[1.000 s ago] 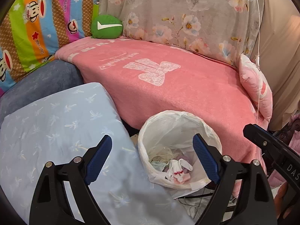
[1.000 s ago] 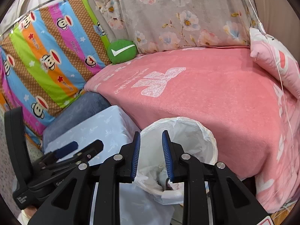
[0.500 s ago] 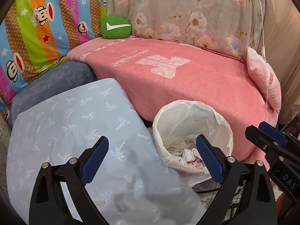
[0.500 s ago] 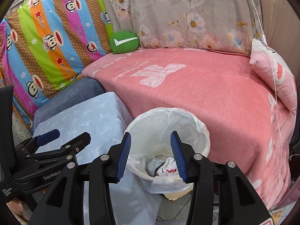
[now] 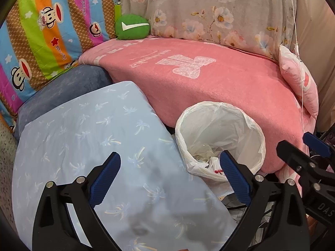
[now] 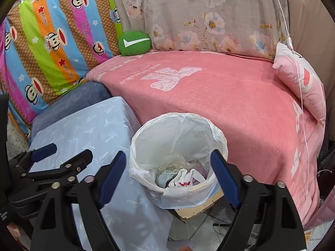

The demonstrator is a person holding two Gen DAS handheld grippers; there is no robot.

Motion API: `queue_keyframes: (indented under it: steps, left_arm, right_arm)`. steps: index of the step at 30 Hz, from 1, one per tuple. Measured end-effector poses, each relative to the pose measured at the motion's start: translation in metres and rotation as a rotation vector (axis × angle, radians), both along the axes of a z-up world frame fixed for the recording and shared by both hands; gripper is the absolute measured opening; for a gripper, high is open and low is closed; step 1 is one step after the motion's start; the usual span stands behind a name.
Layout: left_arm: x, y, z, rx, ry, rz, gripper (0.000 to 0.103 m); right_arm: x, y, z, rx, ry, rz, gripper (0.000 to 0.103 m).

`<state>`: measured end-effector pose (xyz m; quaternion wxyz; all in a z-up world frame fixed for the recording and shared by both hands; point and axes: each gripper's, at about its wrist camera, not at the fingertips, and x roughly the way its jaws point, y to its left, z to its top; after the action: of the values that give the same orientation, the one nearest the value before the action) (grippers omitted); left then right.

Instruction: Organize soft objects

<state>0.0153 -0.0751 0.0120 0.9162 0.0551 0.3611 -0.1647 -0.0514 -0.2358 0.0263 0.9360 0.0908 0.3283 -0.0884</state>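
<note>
A pale blue pillow with a palm print (image 5: 100, 146) (image 6: 92, 131) lies below and left of a pink blanket (image 5: 209, 83) (image 6: 219, 96) spread over the seat. At the back corner sits a small green round cushion (image 5: 132, 26) (image 6: 135, 42). A pink pillow (image 5: 299, 83) (image 6: 301, 81) leans at the blanket's right end. My left gripper (image 5: 169, 175) hangs open over the blue pillow's lower edge, holding nothing. My right gripper (image 6: 167, 173) stands open above a white-lined waste bin (image 6: 178, 156) (image 5: 219, 138), also holding nothing.
The bin holds crumpled tissues and wrappers and stands between the blue pillow and the blanket's front. A striped monkey-print cover (image 5: 41, 37) and a grey floral cover (image 5: 209, 10) form the backrest. A blue-grey cushion (image 5: 62, 96) lies under the blue pillow. A thin cord (image 6: 297, 83) hangs at right.
My right gripper has opened from nearly shut to wide. Both grippers have pulled back and risen a little, so more of the blue pillow and bin shows.
</note>
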Motion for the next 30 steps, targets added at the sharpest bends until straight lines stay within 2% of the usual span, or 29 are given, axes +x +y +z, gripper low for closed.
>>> queue_keyframes:
  steps: [9,12,30]
  left_arm:
    - [-0.003,0.001,-0.002,0.008,0.002,0.028,0.094]
    - [-0.003,0.002,-0.002,0.009,0.001,0.032,0.094]
    - [-0.008,0.003,-0.003,0.014,-0.012,0.060,0.095]
  right_arm:
    - [-0.003,0.001,-0.001,-0.034,-0.010,-0.014,0.088]
    - [-0.005,0.000,-0.003,-0.036,-0.008,-0.020,0.097]
    - [-0.010,0.008,-0.005,-0.102,0.016,-0.017,0.097]
